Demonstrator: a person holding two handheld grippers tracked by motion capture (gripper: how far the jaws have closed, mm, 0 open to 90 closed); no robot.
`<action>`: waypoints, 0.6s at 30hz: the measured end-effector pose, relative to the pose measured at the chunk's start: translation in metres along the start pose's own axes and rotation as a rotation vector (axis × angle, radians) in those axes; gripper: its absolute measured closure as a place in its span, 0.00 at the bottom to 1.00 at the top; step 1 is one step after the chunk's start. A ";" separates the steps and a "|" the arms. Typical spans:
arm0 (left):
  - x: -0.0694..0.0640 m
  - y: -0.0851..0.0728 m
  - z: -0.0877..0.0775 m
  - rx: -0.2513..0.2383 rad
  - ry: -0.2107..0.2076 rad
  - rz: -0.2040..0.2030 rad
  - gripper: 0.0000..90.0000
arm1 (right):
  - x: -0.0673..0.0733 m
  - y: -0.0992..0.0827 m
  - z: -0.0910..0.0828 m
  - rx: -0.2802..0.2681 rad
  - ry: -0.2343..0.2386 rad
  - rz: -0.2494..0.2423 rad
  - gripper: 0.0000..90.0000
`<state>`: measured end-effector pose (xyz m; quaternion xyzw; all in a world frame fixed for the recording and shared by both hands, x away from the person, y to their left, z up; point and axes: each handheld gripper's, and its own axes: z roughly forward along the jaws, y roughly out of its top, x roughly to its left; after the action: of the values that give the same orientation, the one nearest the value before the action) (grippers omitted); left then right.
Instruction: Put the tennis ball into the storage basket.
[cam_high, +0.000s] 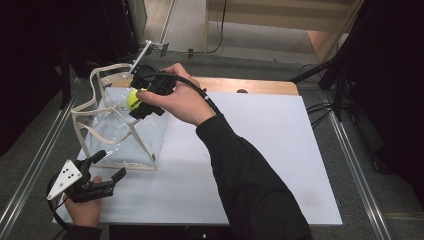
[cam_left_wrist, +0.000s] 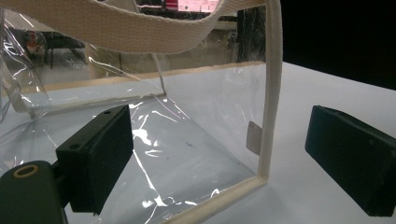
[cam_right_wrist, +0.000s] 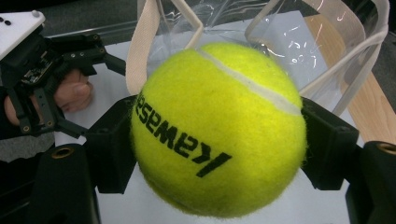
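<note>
While the right gripper (cam_high: 136, 102) pinches the tennis ball (cam_high: 132, 99) above the clear bag (cam_high: 125, 135), it looks poised for a drop inside. Left gripper (cam_high: 111, 167), jaws spread, waits at the bag's near corner, likely to steady it.

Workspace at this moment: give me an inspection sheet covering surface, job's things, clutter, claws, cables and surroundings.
Surface: white table top, a wooden strip along its far edge.
Job's things: clear plastic tote bag with cream webbing straps, standing at the table's left; yellow tennis ball with black lettering.
Clutter: nothing seen.
Claws: right claw shut on the tennis ball, held above the bag; left claw open, near the bag's near corner, gripping nothing.
Cables: black cable trails from the right claw over the hand.
Surroundings: grey floor, metal rails either side, dark stands, wooden furniture beyond.
</note>
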<state>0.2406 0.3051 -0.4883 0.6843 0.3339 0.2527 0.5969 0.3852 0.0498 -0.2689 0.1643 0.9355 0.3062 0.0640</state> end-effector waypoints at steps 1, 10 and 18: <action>0.000 0.000 0.000 -0.001 -0.001 0.000 0.09 | 0.000 0.002 0.001 -0.002 0.002 0.003 0.26; 0.000 0.000 0.000 -0.001 -0.003 0.002 0.09 | -0.005 0.015 0.012 -0.001 0.000 0.011 0.26; 0.000 0.000 0.000 0.000 -0.005 0.005 0.09 | -0.006 0.022 0.024 0.010 0.000 0.013 0.26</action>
<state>0.2403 0.3054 -0.4882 0.6857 0.3310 0.2526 0.5970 0.4020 0.0777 -0.2753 0.1708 0.9360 0.3017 0.0611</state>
